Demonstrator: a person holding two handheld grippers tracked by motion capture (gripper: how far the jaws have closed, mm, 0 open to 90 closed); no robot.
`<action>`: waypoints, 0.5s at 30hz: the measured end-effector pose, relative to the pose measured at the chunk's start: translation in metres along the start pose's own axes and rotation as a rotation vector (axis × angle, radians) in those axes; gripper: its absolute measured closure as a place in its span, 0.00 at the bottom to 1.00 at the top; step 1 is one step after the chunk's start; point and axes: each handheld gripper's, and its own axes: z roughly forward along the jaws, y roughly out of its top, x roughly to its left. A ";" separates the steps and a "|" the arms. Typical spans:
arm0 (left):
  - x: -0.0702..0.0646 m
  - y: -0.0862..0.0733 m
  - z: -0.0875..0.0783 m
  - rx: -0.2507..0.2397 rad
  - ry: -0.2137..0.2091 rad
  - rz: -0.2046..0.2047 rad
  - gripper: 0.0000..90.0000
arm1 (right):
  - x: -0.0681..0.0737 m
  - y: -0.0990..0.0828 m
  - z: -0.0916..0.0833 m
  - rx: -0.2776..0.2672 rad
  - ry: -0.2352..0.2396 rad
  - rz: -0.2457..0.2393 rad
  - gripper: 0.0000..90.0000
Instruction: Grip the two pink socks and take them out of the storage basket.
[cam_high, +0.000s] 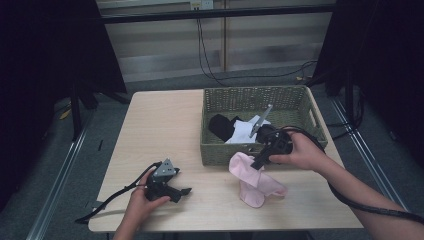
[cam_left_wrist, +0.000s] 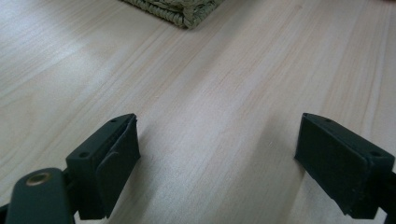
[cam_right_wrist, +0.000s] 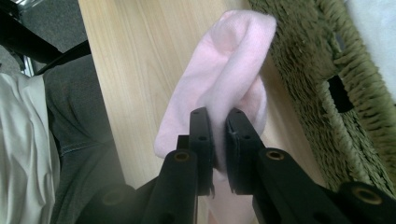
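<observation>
Nearest the table's front edge, at left: left hand (cam_high: 142, 202) resting on the light wooden table (cam_high: 160, 125), holding the left gripper (cam_high: 186, 191) low over the bare top, jaws standing wide apart with nothing between them, cable trailing off toward the front left corner.

Further in, at right: right hand (cam_high: 300, 150) holding the right gripper (cam_high: 256, 165) just in front of the basket, pointing down and toward the person, jaws pinching together on a fold of the pink sock (cam_high: 255, 182). Upper part of the sock hanging lifted in the grip beside the basket's front wall, lower part draping onto the table top.

Behind that: green woven basket (cam_high: 220, 150) sitting on the far right part of the table, holding a black cloth (cam_high: 221, 126) at left and a white cloth (cam_high: 242, 131) touching it.

Beyond the table: black cables (cam_high: 210, 70) hanging down and running along the grey floor.
</observation>
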 end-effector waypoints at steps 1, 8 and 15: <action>0.000 0.000 0.000 -0.004 -0.001 -0.005 0.14 | -0.001 -0.001 0.002 -0.003 -0.001 -0.005 0.91; 0.000 0.000 0.000 0.000 -0.001 0.000 0.14 | -0.002 -0.004 0.016 0.020 -0.008 -0.004 0.91; 0.000 0.000 0.000 0.000 -0.001 0.001 0.14 | -0.002 -0.007 0.027 0.035 -0.006 0.004 0.91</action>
